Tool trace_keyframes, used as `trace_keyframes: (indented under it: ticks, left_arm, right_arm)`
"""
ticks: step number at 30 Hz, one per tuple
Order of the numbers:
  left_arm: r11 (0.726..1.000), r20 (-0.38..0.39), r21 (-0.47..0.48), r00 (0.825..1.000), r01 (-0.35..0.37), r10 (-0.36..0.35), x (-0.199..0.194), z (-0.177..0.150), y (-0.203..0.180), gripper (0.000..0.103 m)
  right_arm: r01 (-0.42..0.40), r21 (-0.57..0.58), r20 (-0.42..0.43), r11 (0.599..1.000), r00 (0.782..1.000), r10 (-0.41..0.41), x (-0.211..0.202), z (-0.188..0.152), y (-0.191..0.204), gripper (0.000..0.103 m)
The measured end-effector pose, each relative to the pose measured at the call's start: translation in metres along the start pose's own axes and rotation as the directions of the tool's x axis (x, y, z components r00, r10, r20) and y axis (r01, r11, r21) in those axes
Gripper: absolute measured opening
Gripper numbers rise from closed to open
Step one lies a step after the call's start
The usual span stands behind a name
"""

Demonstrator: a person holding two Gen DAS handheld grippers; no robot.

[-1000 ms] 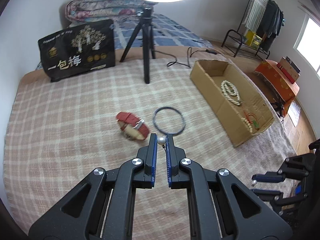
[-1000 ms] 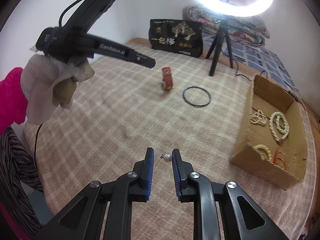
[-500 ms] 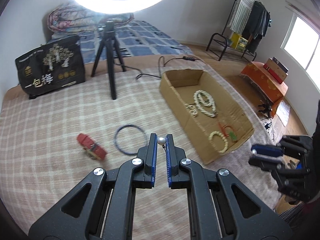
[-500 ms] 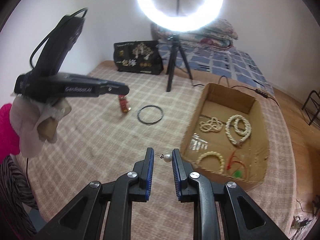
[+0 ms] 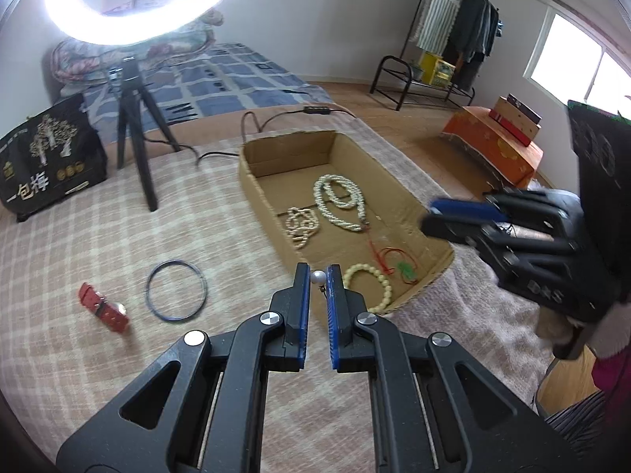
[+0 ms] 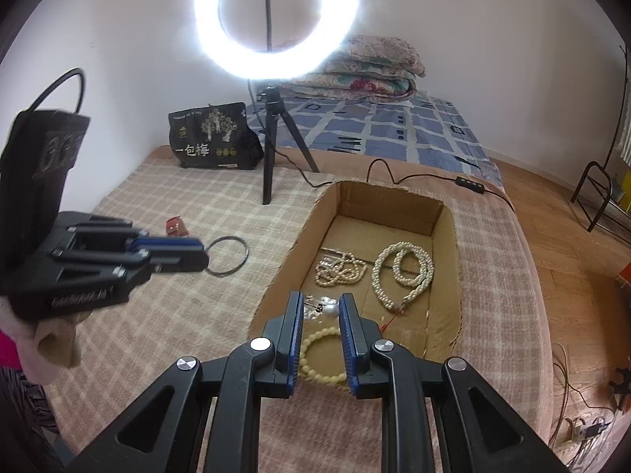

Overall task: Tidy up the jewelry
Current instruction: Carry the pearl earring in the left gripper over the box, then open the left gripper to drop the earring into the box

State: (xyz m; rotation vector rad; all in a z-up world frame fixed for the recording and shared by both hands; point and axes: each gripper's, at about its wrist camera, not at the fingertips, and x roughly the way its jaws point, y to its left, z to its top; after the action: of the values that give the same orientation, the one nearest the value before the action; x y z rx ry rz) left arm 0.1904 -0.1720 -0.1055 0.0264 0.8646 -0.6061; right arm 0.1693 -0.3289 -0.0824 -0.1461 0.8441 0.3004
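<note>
Pinching pearl earrings: left claw grips one, right claw another, over cardboard box.

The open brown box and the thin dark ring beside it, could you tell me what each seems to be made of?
Open brown box: corrugated cardboard, matte, judging by its folded flaps and raw, ragged cut edges. Thin dark ring: possibly metal wire or a rubbery cord; it holds a near-perfect circle with a slight sheen, but its look leaves this open.
</note>
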Motion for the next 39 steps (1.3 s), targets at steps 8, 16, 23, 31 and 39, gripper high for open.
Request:
trace_keyframes:
  ticks: [8,16,23,31,39]
  left_arm:
    - [1.0,-0.003,0.006,1.0,0.026,-0.026,0.012,0.005,-0.018,0.006]
    - [0.999,-0.016,0.02,0.999,0.037,-0.037,0.024,0.007,-0.029,0.006]
    - [0.999,-0.036,0.031,0.999,0.041,-0.04,0.039,0.005,-0.036,0.006]
    - [0.998,-0.04,0.032,0.998,0.048,-0.047,0.047,0.006,-0.037,0.006]
    - [0.998,-0.04,0.044,0.998,0.048,-0.047,0.049,0.007,-0.041,0.006]
  right_arm:
    - [0.015,0.02,0.013,1.0,1.0,-0.015,0.026,0.027,-0.028,0.017]
    - [0.013,0.051,0.021,0.999,1.0,-0.014,0.059,0.048,-0.047,0.017]
    - [0.016,0.087,0.018,0.996,1.0,-0.018,0.085,0.053,-0.059,0.017]
    - [0.012,0.11,0.007,0.994,1.0,-0.013,0.102,0.054,-0.067,0.018]
    - [0.001,0.11,0.008,0.994,1.0,-0.002,0.107,0.053,-0.066,0.022]
